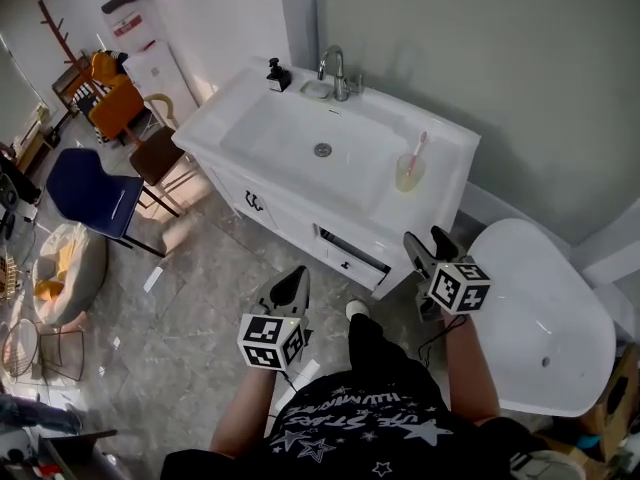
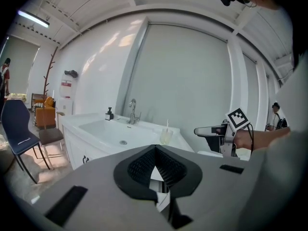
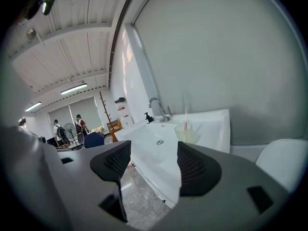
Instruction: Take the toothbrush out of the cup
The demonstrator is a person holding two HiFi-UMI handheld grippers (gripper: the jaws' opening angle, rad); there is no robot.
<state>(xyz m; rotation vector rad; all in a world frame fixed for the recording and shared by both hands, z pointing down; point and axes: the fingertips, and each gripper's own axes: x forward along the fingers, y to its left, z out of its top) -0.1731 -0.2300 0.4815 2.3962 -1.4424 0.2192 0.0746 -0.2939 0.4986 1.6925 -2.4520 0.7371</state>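
A pink toothbrush [image 1: 417, 151] stands in a clear cup [image 1: 409, 173] on the right side of the white sink counter [image 1: 440, 178]. The cup [image 3: 186, 131] and toothbrush [image 3: 186, 114] also show ahead in the right gripper view, and small in the left gripper view as the cup [image 2: 166, 136]. My right gripper [image 1: 428, 245] is open, held in the air short of the counter's front edge, nothing between its pads. My left gripper [image 1: 297, 286] is shut and empty, lower and to the left, above the floor.
A faucet [image 1: 334, 71] and a black soap dispenser [image 1: 277, 74] stand at the back of the basin [image 1: 300, 133]. A white bathtub [image 1: 540, 318] lies to the right. A blue chair [image 1: 90, 193], a brown stool [image 1: 160, 153] and an orange chair [image 1: 115, 103] stand at left.
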